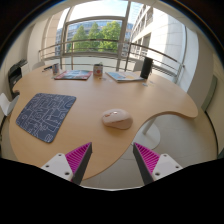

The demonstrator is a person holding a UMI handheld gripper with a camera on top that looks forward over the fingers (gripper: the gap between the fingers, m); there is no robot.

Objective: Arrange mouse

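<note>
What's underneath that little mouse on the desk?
The mouse lies straight on the bare wooden desk, not on the patterned mouse pad beside it. The wood directly beneath is hidden. The open fingers hover short of it.

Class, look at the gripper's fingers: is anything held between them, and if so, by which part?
Nothing is held. The gripper is open, with only bare table between its fingers. The mouse lies on the table beyond the fingers, untouched, to the right of the mouse pad.

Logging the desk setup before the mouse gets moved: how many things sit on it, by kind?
Pale beige computer mouse: 1
Dark patterned rectangular mouse mat: 1
Black upright speaker: 1
Flat book or magazine: 1
Small cup: 1
Total: 5
</note>
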